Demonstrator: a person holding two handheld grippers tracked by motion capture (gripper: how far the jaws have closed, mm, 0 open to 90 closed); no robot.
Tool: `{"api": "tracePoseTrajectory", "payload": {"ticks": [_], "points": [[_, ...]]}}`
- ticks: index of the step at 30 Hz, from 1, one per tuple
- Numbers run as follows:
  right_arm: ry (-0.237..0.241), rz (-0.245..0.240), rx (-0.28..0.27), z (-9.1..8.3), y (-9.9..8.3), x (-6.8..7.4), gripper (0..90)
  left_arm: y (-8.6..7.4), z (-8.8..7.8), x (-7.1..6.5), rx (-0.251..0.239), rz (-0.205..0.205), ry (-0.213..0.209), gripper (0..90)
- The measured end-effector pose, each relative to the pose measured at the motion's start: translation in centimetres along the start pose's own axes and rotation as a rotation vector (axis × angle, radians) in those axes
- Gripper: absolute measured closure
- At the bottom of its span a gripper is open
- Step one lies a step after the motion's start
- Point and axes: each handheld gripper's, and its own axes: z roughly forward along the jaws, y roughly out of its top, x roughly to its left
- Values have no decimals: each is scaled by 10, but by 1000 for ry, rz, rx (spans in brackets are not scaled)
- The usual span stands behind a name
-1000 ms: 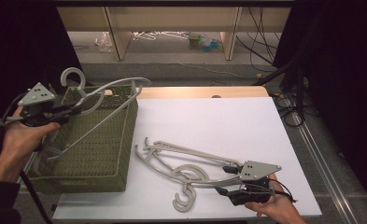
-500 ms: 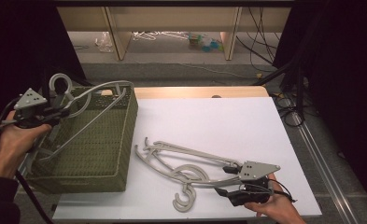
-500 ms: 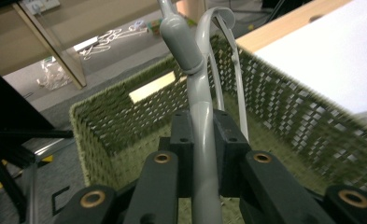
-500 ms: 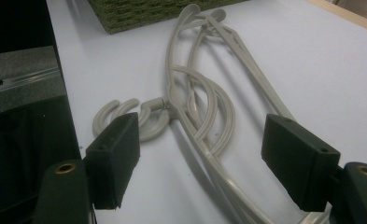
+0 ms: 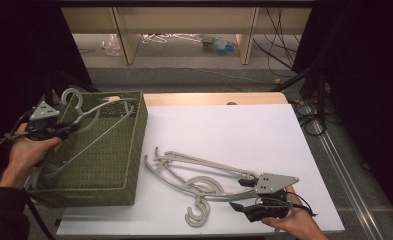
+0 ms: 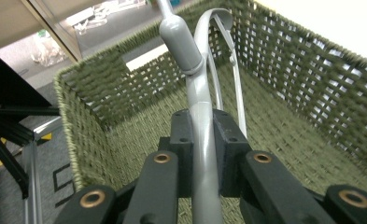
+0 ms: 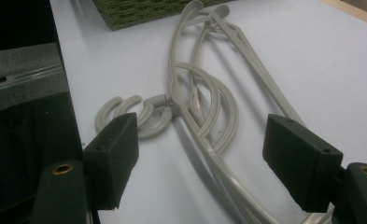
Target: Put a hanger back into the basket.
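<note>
My left gripper (image 5: 66, 129) was clenched on a grey hanger (image 5: 101, 112), holding it inside the green woven basket (image 5: 129, 165) at the table's left. My right gripper (image 5: 244, 195), its jaws spread and just widening, straddled the arms of grey hangers (image 5: 194, 172) piled on the white tabletop (image 5: 234, 130) beside the basket, without pressing them.

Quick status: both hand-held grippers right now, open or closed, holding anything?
Left hand-held gripper: closed on a grey hanger, over the green basket.
Right hand-held gripper: open, jaws just widening, holding nothing, above the hangers on the table.
</note>
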Motion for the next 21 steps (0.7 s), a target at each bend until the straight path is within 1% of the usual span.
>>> {"api": "tracePoseTrajectory", "payload": {"ticks": [1, 2, 4, 6, 7, 8, 9, 10, 11, 12, 13, 14, 15, 16, 17, 18, 19, 20, 21], "points": [[1, 2, 1, 0, 0, 0, 279, 0, 3, 0, 12, 17, 0, 796], [4, 1, 4, 1, -1, 0, 279, 0, 7, -1, 20, 12, -5, 795], [3, 2, 7, 1, -1, 0, 280, -2, 14, -2, 38, 19, -6, 795], [7, 0, 9, 1, -1, 0, 280, -5, 22, -3, 54, 4, -16, 795], [6, -5, -2, 2, -1, 1, 280, -7, 26, -3, 60, 6, -26, 795], [6, -6, -2, 2, -1, 1, 281, -10, 32, -6, 60, -6, -17, 794], [6, -4, -2, 2, -1, 1, 280, -11, 34, -6, 78, -5, -16, 795], [9, -2, 8, 1, -1, 0, 280, -13, 37, -6, 99, -5, -26, 794], [8, 0, 7, 1, -1, 0, 280, -17, 41, -6, 84, -13, -28, 793], [6, 0, 7, 1, -1, 0, 280, -19, 43, -4, 99, -10, -33, 793], [6, 0, 8, 1, -2, 0, 280, -21, 45, -4, 97, -30, -31, 792], [6, -1, 7, 1, -2, 0, 280, -23, 46, -3, 109, -38, -31, 792], [6, 0, 5, 1, -2, -1, 280, -26, 48, -3, 116, -54, -18, 793], [2, 2, 6, 1, -2, -1, 280, -28, 49, -2, 140, -46, -17, 794], [2, 3, 6, 2, -2, -1, 280, -31, 51, -2, 159, -57, -11, 795], [5, 5, 7, 2, -3, -1, 280, -33, 53, -2, 172, -56, -6, 793], [5, 6, 9, 2, -3, -1, 280, -34, 54, 2, 174, -20, -1, 780], [6, 8, 11, 2, -3, -1, 280, -36, 53, 0, 176, -80, 24, 782], [8, 8, 11, 2, -3, -1, 280, -37, 52, 1, 177, -91, 32, 778]]}}
